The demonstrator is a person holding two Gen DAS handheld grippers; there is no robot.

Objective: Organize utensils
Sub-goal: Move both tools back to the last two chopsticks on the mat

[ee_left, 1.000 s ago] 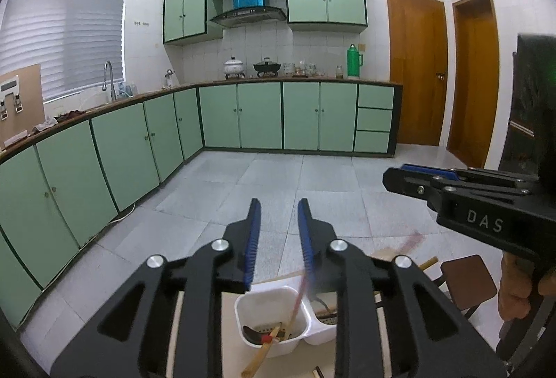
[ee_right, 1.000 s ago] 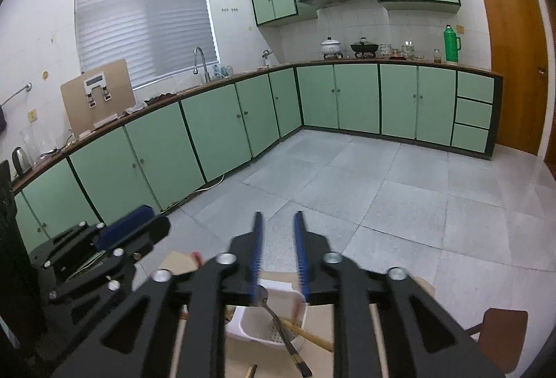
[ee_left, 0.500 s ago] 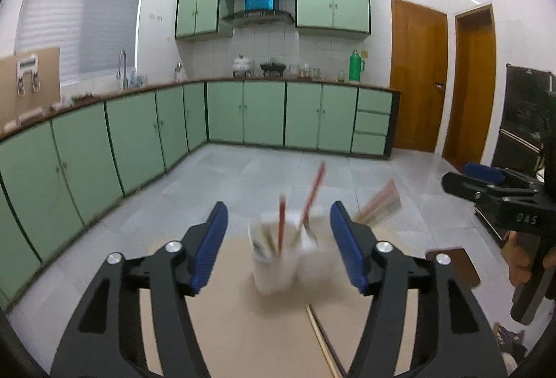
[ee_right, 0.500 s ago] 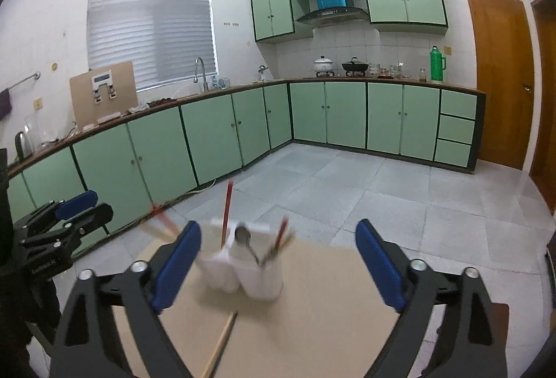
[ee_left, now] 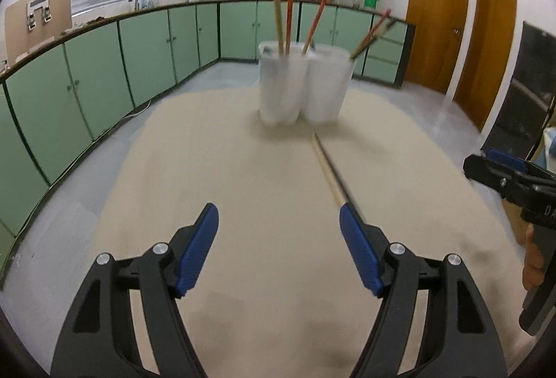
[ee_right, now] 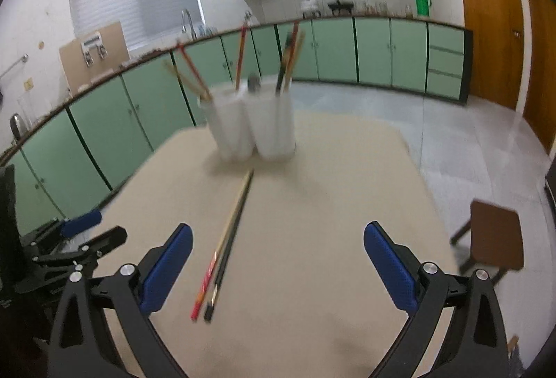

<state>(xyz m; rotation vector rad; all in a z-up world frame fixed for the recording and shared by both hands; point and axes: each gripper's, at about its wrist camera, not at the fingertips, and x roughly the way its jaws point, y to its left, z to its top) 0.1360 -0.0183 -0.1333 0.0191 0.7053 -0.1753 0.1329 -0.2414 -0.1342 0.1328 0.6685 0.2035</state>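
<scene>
**Utensil holder on the table, both my tongs empty and opening**

The white utensil holder (ee_left: 305,82) stands upright toward the far side of the beige table (ee_left: 243,186). It has rounded compartments side by side, and red and pale chopsticks (ee_left: 289,16) lean out of them; from my right-hand camera I also see a spoon (ee_right: 254,83) poking up among them. Just in front of the holder, two loose chopsticks (ee_right: 226,246) lie flat on the tabletop, side by side: one pale with a red end, one dark. They point roughly from the holder toward me.

My left tongs (ee_left: 279,247) hover above the near part of the table, jaws apart and opening, with nothing between them; the loose chopsticks run under the right-hand finger. My right tongs (ee_right: 278,268) are spread very wide and opening too, empty, the loose chopsticks' near ends lying just inside the left finger.

Past the table are green cabinets (ee_right: 371,51), a brown stool (ee_right: 493,235) and wooden doors (ee_left: 438,23).
</scene>
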